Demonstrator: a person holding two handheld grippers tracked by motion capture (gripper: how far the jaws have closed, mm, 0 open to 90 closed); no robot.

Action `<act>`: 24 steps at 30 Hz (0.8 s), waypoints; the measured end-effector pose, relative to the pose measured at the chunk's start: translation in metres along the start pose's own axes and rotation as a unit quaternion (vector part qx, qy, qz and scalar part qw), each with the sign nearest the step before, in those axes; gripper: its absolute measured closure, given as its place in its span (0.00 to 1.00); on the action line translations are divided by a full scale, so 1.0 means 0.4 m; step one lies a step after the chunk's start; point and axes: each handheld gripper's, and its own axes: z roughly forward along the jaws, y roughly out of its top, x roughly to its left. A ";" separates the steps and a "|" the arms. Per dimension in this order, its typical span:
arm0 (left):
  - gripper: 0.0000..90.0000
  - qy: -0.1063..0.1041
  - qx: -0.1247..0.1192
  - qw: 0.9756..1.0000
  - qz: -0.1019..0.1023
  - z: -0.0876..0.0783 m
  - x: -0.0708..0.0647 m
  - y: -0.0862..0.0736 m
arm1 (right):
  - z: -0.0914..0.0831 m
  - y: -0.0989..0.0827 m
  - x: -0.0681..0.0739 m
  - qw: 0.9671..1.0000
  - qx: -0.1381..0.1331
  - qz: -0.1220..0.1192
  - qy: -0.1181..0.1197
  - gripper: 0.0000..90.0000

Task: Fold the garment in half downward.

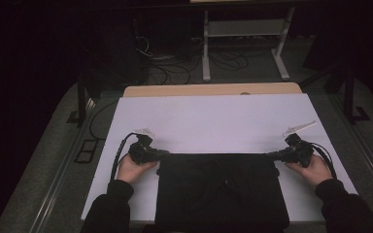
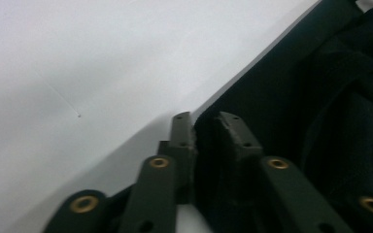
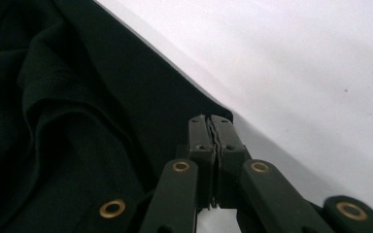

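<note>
I have the black garment (image 1: 221,191) lying flat at six o'clock on the white table (image 1: 213,119). My left gripper (image 1: 161,153) and right gripper (image 1: 272,155) pinch its far corners; folding remains ahead.

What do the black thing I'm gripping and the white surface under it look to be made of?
Black garment: soft matte woven or knit fabric, judging by its folds, creases and a stitched hem in the right gripper view. White sheet over the table: smooth, flat, low-sheen, probably paper, board or plastic; the look leaves it open.
</note>
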 end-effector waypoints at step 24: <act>0.96 0.093 -0.013 0.993 0.069 -0.041 -0.054 0.027 | -0.033 0.003 0.008 0.996 -0.027 0.011 -0.083 0.98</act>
